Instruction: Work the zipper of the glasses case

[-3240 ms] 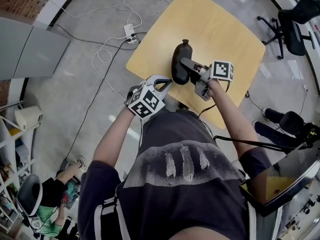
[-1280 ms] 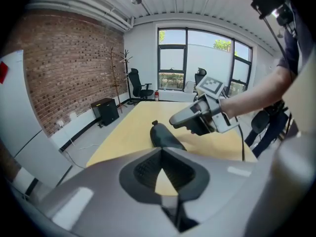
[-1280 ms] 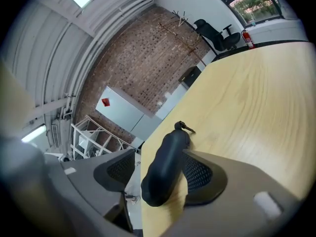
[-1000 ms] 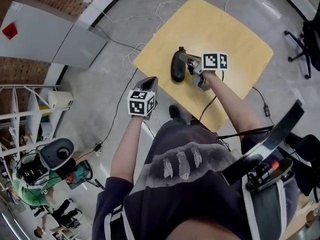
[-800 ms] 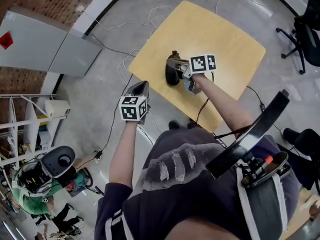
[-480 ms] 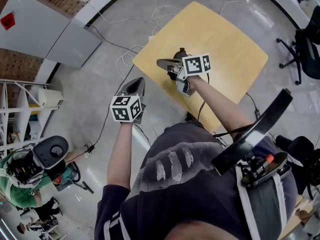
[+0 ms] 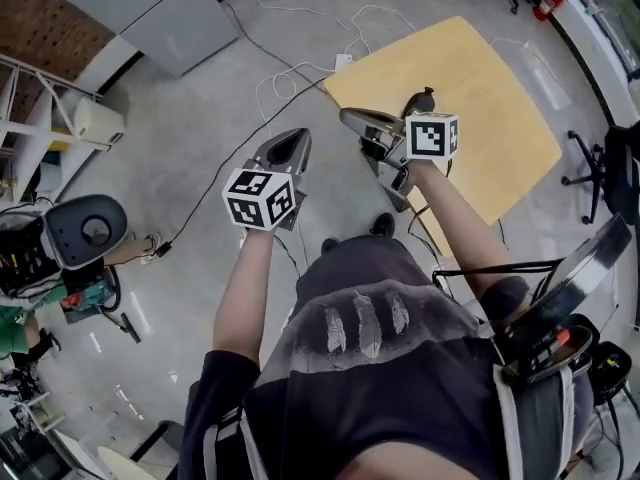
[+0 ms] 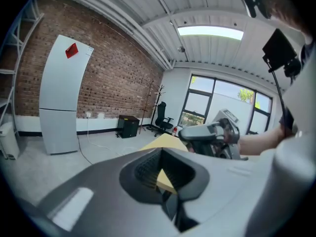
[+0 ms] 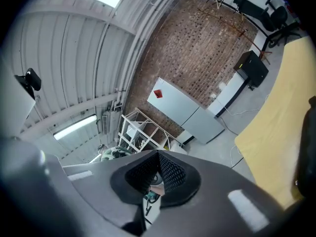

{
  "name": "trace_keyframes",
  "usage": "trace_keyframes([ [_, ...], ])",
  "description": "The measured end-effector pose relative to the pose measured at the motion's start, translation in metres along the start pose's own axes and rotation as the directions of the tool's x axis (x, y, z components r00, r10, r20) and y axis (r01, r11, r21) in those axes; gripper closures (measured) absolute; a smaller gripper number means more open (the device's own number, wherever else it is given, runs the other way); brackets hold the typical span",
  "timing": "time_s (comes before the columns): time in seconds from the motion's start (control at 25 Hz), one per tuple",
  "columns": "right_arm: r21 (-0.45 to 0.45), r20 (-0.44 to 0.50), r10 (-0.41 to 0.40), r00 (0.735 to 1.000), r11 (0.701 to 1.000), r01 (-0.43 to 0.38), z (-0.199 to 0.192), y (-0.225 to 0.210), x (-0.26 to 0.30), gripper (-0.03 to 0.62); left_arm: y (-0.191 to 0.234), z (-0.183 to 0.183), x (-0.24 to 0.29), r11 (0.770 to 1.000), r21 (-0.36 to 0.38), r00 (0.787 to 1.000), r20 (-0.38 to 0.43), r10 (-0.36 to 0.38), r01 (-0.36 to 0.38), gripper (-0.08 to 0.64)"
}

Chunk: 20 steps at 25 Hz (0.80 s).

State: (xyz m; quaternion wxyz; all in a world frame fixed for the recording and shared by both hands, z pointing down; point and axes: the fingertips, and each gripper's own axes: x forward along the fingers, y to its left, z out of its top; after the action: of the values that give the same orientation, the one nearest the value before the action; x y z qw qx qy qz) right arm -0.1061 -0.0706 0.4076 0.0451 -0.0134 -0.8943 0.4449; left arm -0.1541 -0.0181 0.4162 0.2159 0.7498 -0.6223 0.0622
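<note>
The dark glasses case (image 7: 420,100) lies on the yellow table (image 7: 490,118), mostly hidden behind my right gripper; its dark edge shows at the right border of the right gripper view (image 9: 310,132). My right gripper (image 7: 346,116) is raised off the table and points left past the table's edge, shut with nothing in it. My left gripper (image 7: 291,137) hangs over the bare floor to the left of the table, also shut and empty. The left gripper view shows the right gripper (image 8: 207,132) ahead with the table (image 8: 160,143) behind it.
White cables and a power strip (image 7: 346,61) trail over the concrete floor beside the table. A white cabinet (image 7: 170,8) stands by the brick wall, with shelving (image 7: 60,108) at the left. A person with equipment (image 7: 50,258) is at the far left. An office chair (image 7: 610,158) stands to the right.
My right gripper has lifted off the glasses case and swung left, past the table's edge. The left gripper has risen too. The head view has shifted, so the table now sits at the upper right.
</note>
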Motion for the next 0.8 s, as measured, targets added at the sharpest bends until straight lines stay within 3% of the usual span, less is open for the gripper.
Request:
trace_keyframes([
  [0.24, -0.155, 0.067, 0.032, 0.997, 0.988, -0.021, -0.013, 0.049, 0.033, 0.591, 0.009, 0.006, -0.061, 0.996, 0.086, 0.998, 0.066, -0.020, 0.014, 0.558],
  [0.4, -0.251, 0.059, 0.061, 0.996, 0.967, -0.044, -0.028, 0.088, 0.044, 0.590, 0.014, 0.019, -0.096, 0.995, 0.096, 0.988, 0.149, -0.032, 0.017, 0.558],
  [0.6, -0.370, 0.028, 0.041, 0.999, 0.928, -0.028, -0.040, 0.131, 0.050, 0.591, 0.012, 0.034, -0.122, 0.993, 0.113, 0.974, 0.221, -0.046, 0.021, 0.558],
  [0.8, -0.410, 0.031, 0.017, 0.999, 0.912, -0.002, -0.038, 0.150, 0.035, 0.591, -0.005, 0.049, -0.126, 0.992, 0.096, 0.960, 0.260, -0.101, 0.078, 0.560],
])
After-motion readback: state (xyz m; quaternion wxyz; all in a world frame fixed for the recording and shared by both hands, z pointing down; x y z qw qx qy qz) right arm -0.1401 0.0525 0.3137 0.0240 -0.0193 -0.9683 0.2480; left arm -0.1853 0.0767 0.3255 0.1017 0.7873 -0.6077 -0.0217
